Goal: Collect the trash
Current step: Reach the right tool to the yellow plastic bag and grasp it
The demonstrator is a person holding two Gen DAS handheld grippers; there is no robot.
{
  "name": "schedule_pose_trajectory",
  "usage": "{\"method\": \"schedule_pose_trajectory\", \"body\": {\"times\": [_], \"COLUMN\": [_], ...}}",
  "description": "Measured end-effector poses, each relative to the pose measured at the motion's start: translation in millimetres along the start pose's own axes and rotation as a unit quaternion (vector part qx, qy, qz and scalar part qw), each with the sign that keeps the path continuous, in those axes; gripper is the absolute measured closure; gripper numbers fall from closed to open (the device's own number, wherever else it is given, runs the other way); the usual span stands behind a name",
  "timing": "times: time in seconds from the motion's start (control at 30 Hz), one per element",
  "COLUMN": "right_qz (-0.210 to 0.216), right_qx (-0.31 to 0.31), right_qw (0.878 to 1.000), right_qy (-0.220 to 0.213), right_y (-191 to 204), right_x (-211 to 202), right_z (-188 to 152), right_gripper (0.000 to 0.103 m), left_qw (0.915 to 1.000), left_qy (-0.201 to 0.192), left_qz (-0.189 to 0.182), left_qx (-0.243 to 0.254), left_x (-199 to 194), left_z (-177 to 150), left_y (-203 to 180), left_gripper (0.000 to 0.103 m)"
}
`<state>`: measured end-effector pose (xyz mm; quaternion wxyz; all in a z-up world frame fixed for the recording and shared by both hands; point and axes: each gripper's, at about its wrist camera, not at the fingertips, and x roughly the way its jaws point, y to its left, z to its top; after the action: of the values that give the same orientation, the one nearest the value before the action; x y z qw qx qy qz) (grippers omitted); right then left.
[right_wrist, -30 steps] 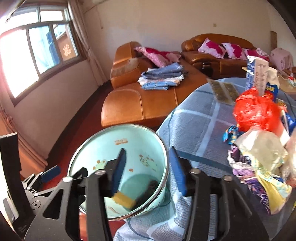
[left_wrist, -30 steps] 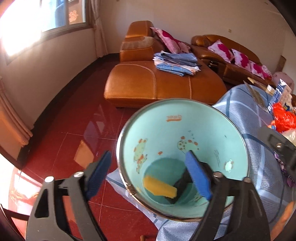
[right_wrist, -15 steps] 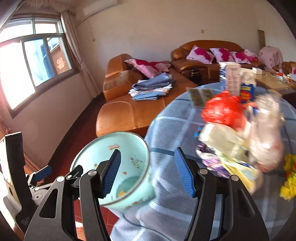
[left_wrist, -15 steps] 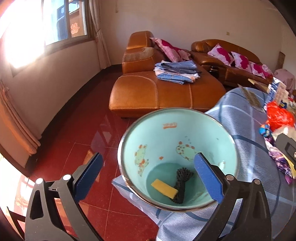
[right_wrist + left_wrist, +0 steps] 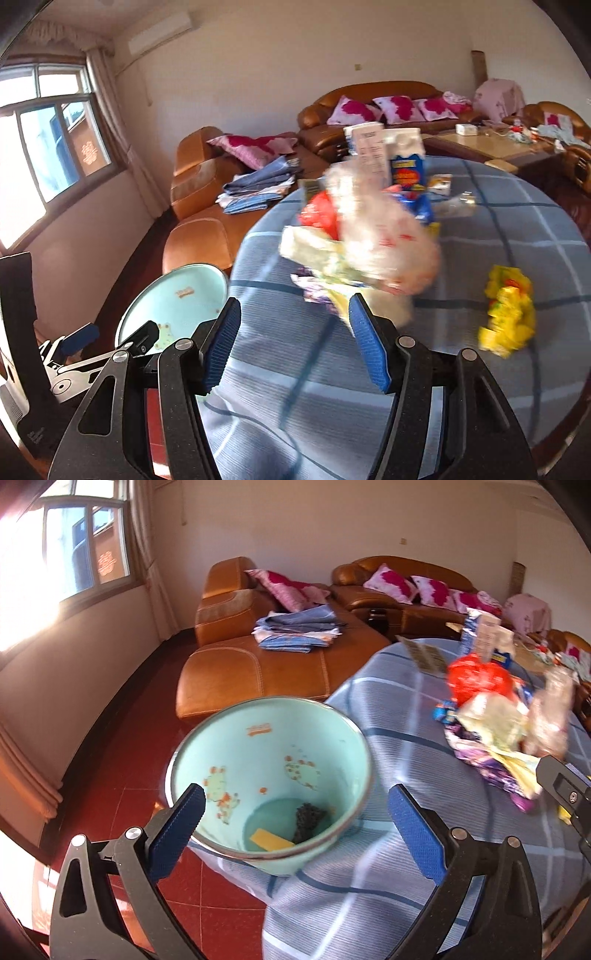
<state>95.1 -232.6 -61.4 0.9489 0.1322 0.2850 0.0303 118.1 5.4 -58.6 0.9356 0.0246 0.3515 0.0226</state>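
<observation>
A round table under a blue plaid tablecloth (image 5: pixel 480 369) fills the foreground of a living room with a glossy red tiled floor (image 5: pixel 122 768), tan leather sofas (image 5: pixel 258 664), pink pillows and a sunlit window (image 5: pixel 55 147). The trash pile (image 5: pixel 362 240) of crumpled bags and wrappers sits mid-table; a yellow wrapper (image 5: pixel 508 314) lies apart. A mint enamel basin (image 5: pixel 269 775) at the table's edge holds a yellow sponge (image 5: pixel 271 839). The left gripper (image 5: pixel 295 830) is spread wide, empty, having just been opening; the right gripper (image 5: pixel 295 339) is parted, empty, having just been opening.
</observation>
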Motion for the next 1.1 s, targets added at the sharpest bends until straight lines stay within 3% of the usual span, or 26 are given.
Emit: {"method": "schedule_pose_trajectory", "body": {"times": [0.7,1.1], "right_qz": [-0.072,-0.114], "right_qx": [0.065,0.095], "right_qw": [0.994,0.989], "right_qy": [-0.041,-0.019], "right_y": [-91.6,-141.3], "right_x": [-65.1,-63.7], "right_z": [-15.0,-24.9], "right_gripper": [0.042,0.042], "left_qw": [0.9958,0.987], "left_qy": [-0.01,0.05], "left_qz": [-0.071,-0.138], "left_qx": [0.057,0.066], "left_x": [-42.2,-22.1], "left_z": [-13.8,-37.9], "left_y": [-83.8,-117.4], "left_gripper": [0.006,0.006]}}
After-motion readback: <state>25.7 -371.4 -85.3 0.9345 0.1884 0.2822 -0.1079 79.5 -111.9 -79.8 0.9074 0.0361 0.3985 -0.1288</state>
